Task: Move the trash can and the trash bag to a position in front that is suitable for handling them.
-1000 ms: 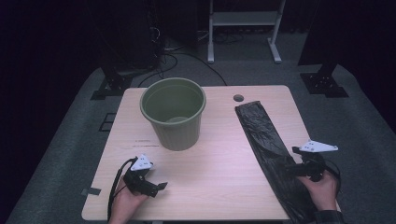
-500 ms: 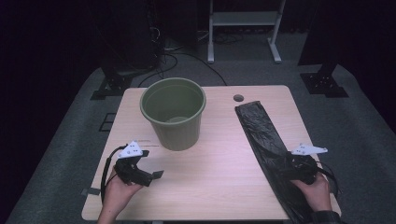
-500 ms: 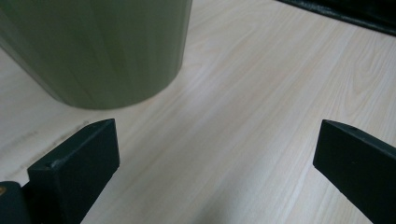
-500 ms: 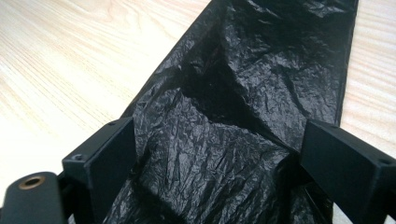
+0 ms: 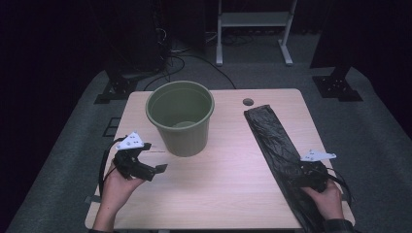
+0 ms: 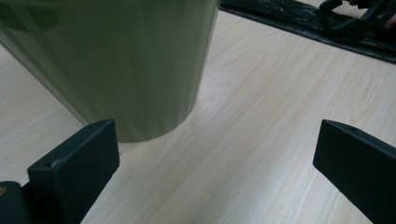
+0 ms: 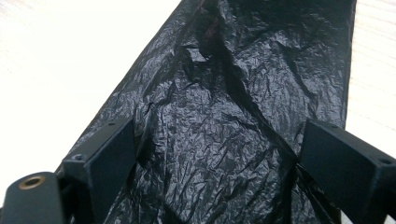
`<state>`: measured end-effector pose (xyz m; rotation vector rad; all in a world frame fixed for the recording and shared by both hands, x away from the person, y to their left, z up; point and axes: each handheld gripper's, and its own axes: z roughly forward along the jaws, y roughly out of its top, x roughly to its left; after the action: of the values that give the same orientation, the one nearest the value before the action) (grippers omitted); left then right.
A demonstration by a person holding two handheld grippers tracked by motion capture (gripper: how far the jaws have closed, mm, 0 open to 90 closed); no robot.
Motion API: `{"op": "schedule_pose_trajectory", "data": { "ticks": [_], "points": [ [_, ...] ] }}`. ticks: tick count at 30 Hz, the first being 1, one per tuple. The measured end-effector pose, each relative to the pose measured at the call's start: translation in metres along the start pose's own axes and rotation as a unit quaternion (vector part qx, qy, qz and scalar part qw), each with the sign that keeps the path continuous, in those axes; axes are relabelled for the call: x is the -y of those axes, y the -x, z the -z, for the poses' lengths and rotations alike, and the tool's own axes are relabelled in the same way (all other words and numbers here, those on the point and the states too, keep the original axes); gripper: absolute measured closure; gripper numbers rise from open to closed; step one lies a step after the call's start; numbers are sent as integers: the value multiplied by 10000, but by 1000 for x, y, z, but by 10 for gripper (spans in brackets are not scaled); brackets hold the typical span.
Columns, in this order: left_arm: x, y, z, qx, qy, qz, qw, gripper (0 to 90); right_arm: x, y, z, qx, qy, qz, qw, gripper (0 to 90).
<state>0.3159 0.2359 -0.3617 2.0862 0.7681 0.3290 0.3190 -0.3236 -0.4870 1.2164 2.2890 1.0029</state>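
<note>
Right gripper (image 5: 302,171), jaws apart, straddles the flat crinkled black plastic bag (image 5: 274,141); best to pinch one layer. Left gripper (image 5: 154,164) gapes beside the round green plastic bin (image 5: 180,116).

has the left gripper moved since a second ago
Yes. In the high view the left gripper has drifted left and slightly farther up the table, ending beside the green bucket, which has stayed put.

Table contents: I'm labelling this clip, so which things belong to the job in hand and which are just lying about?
In the job:
black bag, under the open right hand-held gripper
green bin, beside the open left hand-held gripper

Lying about:
round hole cover in the table
white stand behind
cables on the floor
</note>
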Motion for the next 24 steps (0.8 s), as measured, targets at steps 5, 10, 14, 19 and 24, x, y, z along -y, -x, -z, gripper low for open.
{"op": "schedule_pose_trajectory", "data": {
  "ticks": [5,10,14,19,24],
  "points": [
    [-15,-7,10,-45,79,2,10000,0,0,0,0,0,-1,8,10000,96],
    [-30,-17,16,-87,159,36,9998,0,0,0,0,-5,-3,13,10000,96],
    [-41,-28,18,-131,194,88,9997,0,0,0,0,-5,-2,14,10000,96],
    [-56,-43,18,-164,224,128,9995,0,0,0,0,-4,-2,14,10000,96],
    [-68,-61,13,-249,208,194,9993,0,0,0,0,-4,-2,12,10000,96]
  ]
}}
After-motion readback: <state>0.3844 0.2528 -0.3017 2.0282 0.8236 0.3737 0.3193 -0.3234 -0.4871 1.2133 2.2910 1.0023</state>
